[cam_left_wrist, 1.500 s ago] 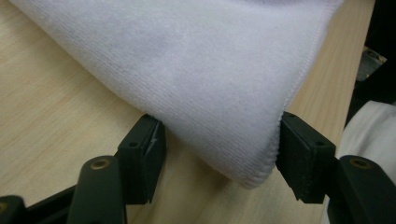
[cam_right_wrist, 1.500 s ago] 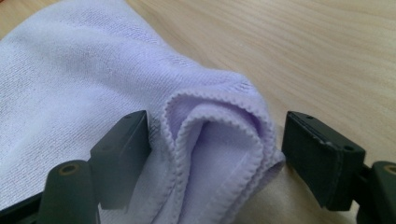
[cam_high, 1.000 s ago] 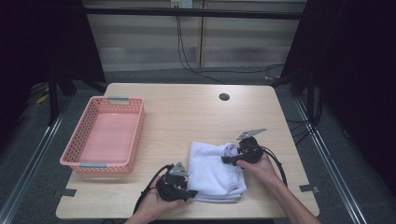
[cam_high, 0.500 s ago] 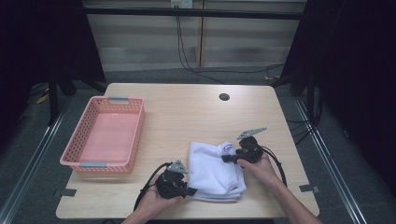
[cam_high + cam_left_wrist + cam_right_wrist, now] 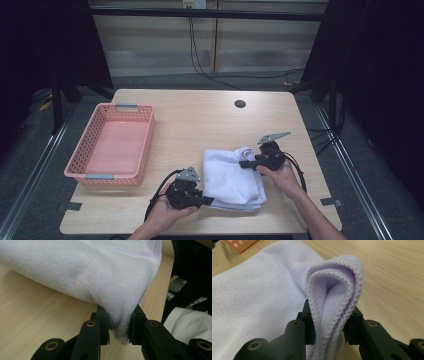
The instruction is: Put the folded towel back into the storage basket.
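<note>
A folded white towel lies on the wooden table near its front edge. My left gripper is at the towel's near left corner, and its jaws have just been closing on that corner. In the left gripper view the pads pinch the towel's bunched edge. My right gripper is at the far right corner, its jaws also just closed. In the right gripper view a doubled fold of the towel stands up between the pads. A hand holds each gripper.
A pink plastic basket stands empty at the table's left. A small round hole sits in the tabletop at the back. Cables trail from both grippers. Dark floor and metal rails surround the table.
Both grippers have stayed at the towel's corners. The far right corner of the towel is now bunched up slightly between the right jaws.
</note>
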{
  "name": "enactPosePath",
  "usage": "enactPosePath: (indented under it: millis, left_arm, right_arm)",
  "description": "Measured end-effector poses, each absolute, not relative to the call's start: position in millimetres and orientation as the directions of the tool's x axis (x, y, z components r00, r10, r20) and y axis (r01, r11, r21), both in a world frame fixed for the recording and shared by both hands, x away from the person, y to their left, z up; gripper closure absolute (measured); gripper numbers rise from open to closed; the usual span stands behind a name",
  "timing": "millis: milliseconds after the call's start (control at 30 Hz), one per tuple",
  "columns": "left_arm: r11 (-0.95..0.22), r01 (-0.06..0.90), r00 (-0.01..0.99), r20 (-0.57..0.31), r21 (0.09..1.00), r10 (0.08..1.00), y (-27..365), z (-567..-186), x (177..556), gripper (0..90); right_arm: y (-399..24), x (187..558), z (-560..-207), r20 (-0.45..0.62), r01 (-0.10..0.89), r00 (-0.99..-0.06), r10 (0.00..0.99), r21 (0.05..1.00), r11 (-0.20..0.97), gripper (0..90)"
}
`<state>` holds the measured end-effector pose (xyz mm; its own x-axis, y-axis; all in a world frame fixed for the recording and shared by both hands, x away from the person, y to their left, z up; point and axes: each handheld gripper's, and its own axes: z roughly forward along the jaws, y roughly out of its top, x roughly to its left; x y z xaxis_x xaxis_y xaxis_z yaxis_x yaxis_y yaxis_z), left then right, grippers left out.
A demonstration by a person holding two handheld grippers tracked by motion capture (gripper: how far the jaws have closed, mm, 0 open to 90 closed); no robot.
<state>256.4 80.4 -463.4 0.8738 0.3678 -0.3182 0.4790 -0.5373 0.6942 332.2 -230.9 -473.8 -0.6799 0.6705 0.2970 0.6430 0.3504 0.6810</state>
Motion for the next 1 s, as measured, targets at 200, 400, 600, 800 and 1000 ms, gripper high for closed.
enactPosePath:
  millis: [200, 400, 600, 800, 1000]
  left_arm:
    - [-0.508, 0.470, 0.876, -0.312, 0.722, 0.368, 83.7, -451.6, 259.1, 75.2]
    - [-0.503, 0.465, 0.877, -0.301, 0.729, 0.375, 87.8, -444.1, 263.4, 75.3]
    - [-0.489, 0.461, 0.877, -0.296, 0.740, 0.378, 93.1, -435.4, 267.5, 75.4]
    - [-0.466, 0.458, 0.874, -0.290, 0.757, 0.389, 99.7, -424.7, 269.4, 75.5]
    - [-0.446, 0.457, 0.868, -0.277, 0.769, 0.413, 108.5, -415.3, 273.9, 75.5]
  right_arm:
    - [-236.1, 332.7, -464.8, 0.305, 0.639, -0.680, 0.666, 0.692, 0.335, 67.7]
    - [-234.8, 337.6, -455.8, 0.307, 0.630, -0.685, 0.661, 0.705, 0.326, 67.9]
    - [-230.8, 343.9, -446.5, 0.305, 0.622, -0.690, 0.656, 0.714, 0.322, 68.1]
    - [-227.2, 348.6, -430.7, 0.302, 0.607, -0.697, 0.650, 0.732, 0.310, 68.4]
    - [-219.9, 356.2, -417.7, 0.289, 0.591, -0.709, 0.643, 0.741, 0.319, 68.8]
